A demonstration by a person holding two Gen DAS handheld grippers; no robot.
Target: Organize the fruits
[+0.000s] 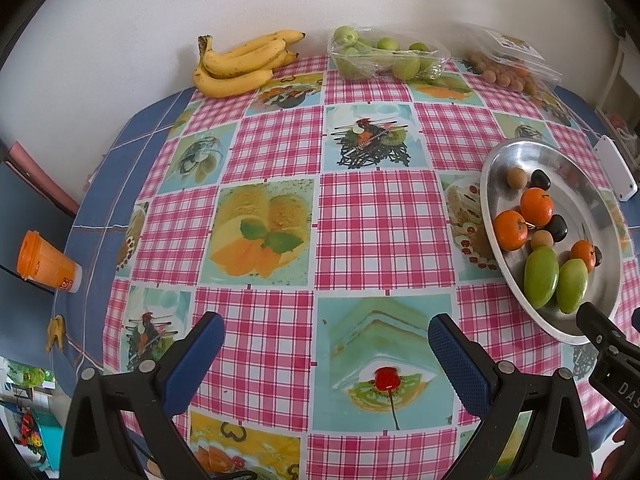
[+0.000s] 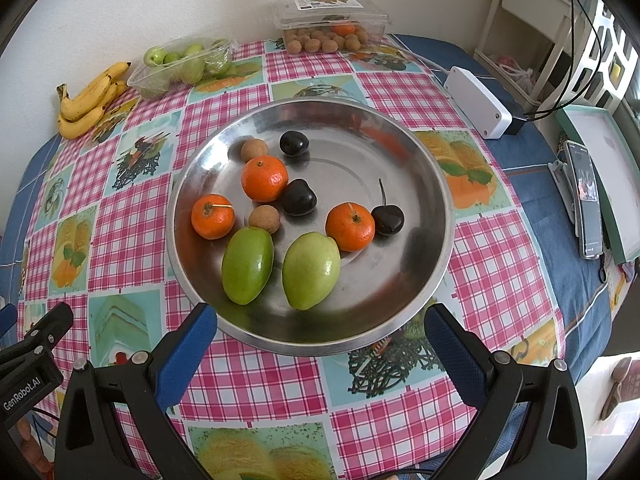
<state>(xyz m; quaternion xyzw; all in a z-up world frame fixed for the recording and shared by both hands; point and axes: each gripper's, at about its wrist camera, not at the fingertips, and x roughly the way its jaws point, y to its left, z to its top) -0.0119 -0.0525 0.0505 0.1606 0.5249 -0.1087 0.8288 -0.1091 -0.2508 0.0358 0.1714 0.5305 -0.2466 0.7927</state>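
The metal dish point(image 2: 436, 240) is taken as the landmark, since all the mixed fruits lie in it. The right claw point(image 2: 320, 344) is held just before the near rim of the dish, with its jaws spread wide and nothing between them; the left claw point(image 1: 326, 354) is likewise released and empty, and it hangs over bare tabletop point(image 1: 360, 216) with the dish well off to its right, so the right claw is judged the nearer one for the next pick. Nearest to the right claw, at the near side of the dish, two green oval fruits point(image 2: 248, 266) lie side by side; their long axes run roughly away from the claw, slightly tilted, so that a grip across the short width seems possible without turning. Behind them three small oranges point(image 2: 264, 178), three dark cherries point(image 2: 298, 197) and two brown longans point(image 2: 264, 219) are scattered, some touching each other, which could disturb a neighbour when one is taken. Beyond the dish, against the wall, the bananas point(image 2: 86, 102), a clear tray of green fruits point(image 2: 180, 66) and a clear box of longans point(image 2: 332, 24) are seen; these are probably the places for sorting. Between the dish and these containers the tabletop is open, while right of the dish a white box point(image 2: 476, 102) lies near its rim.
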